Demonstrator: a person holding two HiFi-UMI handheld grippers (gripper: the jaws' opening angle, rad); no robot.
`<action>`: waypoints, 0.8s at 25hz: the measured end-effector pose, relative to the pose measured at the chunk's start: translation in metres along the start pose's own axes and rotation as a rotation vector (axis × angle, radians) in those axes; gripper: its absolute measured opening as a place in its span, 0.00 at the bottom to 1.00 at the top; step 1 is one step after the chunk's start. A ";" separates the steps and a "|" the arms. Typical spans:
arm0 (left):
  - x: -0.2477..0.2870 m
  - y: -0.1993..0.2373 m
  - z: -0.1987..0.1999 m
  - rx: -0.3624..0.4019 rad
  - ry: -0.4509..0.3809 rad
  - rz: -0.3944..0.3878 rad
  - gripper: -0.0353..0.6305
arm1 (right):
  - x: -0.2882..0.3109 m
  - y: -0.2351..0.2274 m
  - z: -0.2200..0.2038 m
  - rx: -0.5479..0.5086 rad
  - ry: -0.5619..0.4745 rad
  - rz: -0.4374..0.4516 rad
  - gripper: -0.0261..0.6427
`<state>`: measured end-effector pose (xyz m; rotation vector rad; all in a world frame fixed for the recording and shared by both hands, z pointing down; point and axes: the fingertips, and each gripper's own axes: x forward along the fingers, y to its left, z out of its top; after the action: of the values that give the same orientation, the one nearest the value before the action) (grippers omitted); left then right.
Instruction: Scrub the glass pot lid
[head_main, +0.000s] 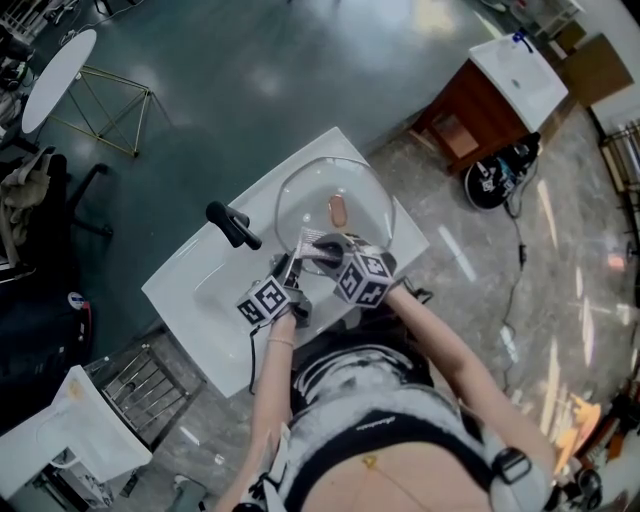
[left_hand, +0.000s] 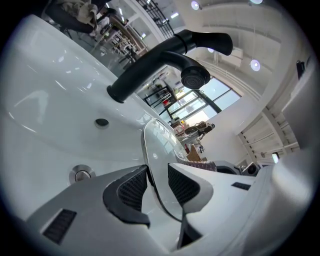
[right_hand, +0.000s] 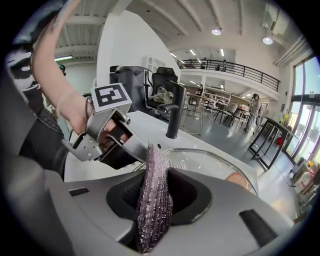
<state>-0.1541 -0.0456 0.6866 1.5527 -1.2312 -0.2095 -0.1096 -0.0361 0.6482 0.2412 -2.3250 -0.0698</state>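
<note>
The glass pot lid with a wooden knob lies tilted over the white sink. My left gripper is shut on the lid's near rim. In the left gripper view the metal-edged rim runs between both ribbed pads. My right gripper is shut on a purple glittery scrubbing cloth, which stands upright between its jaws. The cloth's top edge is at the lid, right beside the left gripper. The knob shows at the right.
A black faucet arches over the basin, its spout above the lid. The drain and overflow hole sit in the basin. A wire rack stands left of me and a wooden cabinet at the far right.
</note>
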 end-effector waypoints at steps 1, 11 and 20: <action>0.000 0.001 0.000 -0.001 0.000 0.002 0.25 | -0.003 0.002 -0.004 -0.003 -0.005 0.014 0.18; 0.001 -0.001 0.000 -0.001 0.003 0.012 0.25 | -0.045 -0.010 -0.042 0.110 -0.051 0.042 0.18; -0.001 -0.002 0.000 -0.011 -0.018 0.025 0.25 | -0.072 -0.058 -0.079 0.291 -0.086 -0.039 0.18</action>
<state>-0.1530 -0.0450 0.6851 1.5278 -1.2614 -0.2141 0.0049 -0.0765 0.6443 0.4362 -2.4122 0.2450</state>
